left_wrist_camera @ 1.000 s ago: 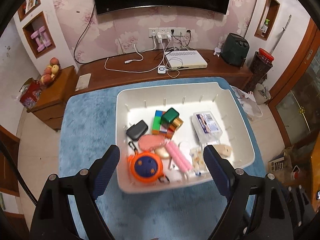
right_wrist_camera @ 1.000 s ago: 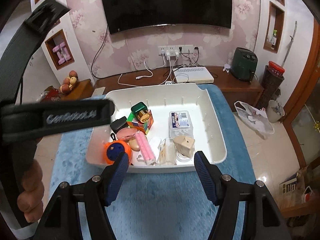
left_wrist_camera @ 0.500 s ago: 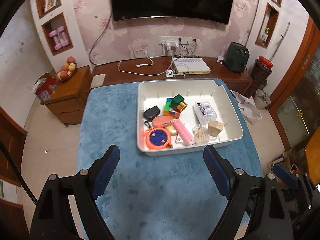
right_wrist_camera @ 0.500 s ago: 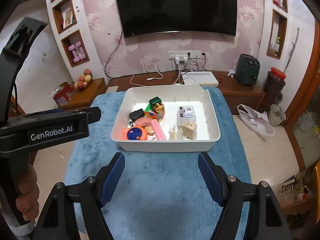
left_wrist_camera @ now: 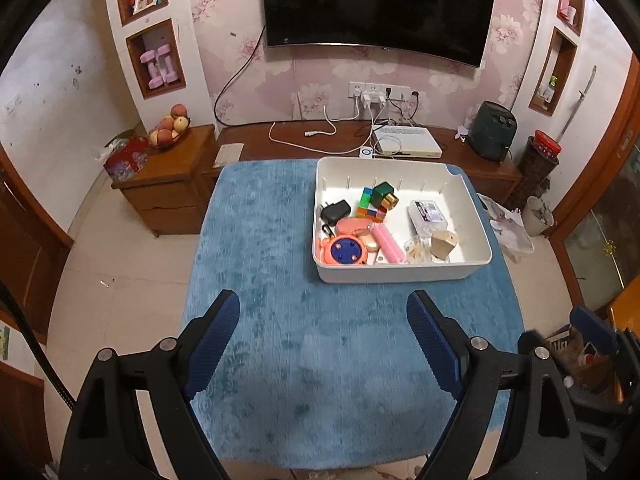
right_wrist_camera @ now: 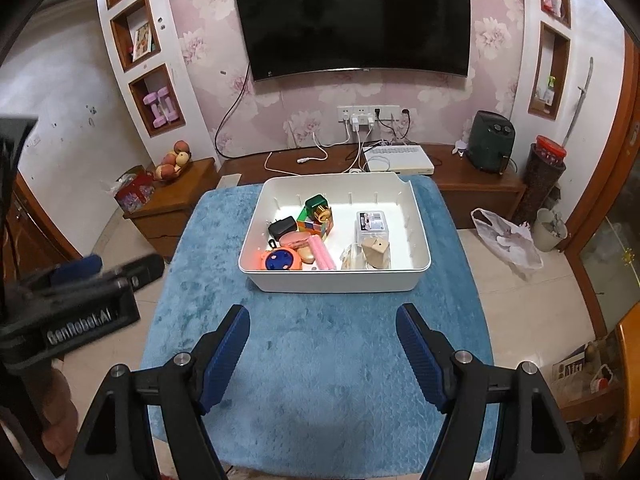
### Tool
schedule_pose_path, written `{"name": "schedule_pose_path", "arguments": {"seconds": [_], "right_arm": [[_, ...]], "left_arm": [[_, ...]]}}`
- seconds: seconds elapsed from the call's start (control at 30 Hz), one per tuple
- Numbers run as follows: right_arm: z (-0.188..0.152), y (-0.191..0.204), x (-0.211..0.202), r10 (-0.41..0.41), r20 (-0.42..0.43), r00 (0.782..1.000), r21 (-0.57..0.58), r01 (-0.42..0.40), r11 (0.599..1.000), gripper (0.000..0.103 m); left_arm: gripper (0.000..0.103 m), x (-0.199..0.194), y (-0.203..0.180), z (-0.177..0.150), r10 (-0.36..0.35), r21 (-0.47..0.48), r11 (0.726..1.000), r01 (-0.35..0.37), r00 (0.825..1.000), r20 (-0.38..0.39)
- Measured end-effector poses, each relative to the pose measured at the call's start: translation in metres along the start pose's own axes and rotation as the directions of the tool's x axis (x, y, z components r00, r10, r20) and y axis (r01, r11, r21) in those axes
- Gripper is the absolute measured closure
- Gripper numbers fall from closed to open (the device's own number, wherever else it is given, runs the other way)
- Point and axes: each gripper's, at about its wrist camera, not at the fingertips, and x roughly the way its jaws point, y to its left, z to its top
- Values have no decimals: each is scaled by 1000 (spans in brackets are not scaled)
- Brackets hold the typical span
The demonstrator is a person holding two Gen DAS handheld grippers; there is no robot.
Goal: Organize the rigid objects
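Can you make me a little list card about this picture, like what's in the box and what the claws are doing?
surface: blue fuzzy mat
box: white bin on the mat's far right part
in the box: orange round gadget, black plug, colour cube, green and gold box, pink roll, clear case, wooden block
left claw: open, holding nothing, above the bare mat
right claw: open, holding nothing, near side of the bin
behind: dark TV on the wall
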Motion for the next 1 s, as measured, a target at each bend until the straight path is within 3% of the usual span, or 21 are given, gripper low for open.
{"name": "schedule_pose_path", "arguments": {"seconds": [1.0], "right_arm": [[-7,-10,-16,-16,14,1000,36,16,999,23]], "left_arm": [[15,-22,-13,-22,31,7,999,-32,999,44]]}}
